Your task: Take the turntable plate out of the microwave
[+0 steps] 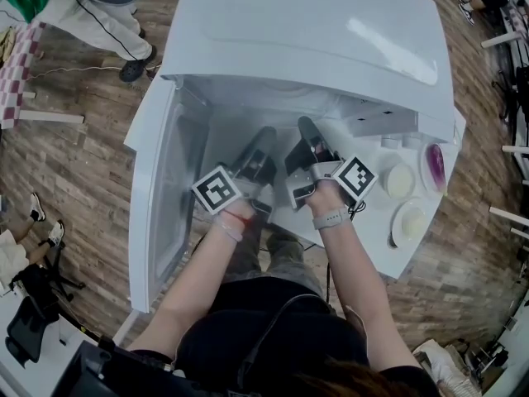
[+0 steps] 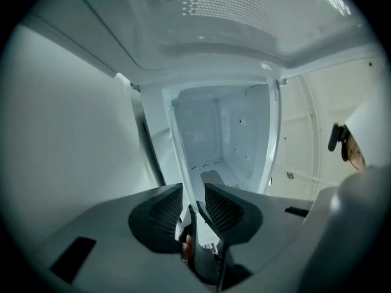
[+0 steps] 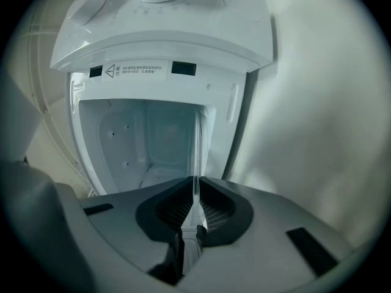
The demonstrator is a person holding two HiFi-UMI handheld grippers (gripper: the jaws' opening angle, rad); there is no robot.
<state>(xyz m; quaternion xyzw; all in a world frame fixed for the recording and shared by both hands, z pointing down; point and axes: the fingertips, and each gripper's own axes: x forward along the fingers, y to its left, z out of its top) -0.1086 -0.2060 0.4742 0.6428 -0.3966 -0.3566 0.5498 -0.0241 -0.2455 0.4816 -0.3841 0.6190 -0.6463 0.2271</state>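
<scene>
Evidently the left gripper (image 2: 194, 191) and right gripper (image 3: 195, 185) each clamped the glass turntable plate (image 3: 196, 151), edge-on toward 12 o'clock in the microwave (image 1: 314, 31) mouth. Withdrawal toward 6 o'clock would best be simultaneous and level.

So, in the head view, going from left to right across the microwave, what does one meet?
Open microwave door → left gripper → right gripper → two white dials on the control panel.

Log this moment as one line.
microwave door: open | left hand-held gripper: shut on turntable plate | right hand-held gripper: shut on turntable plate | plate not yet out
</scene>
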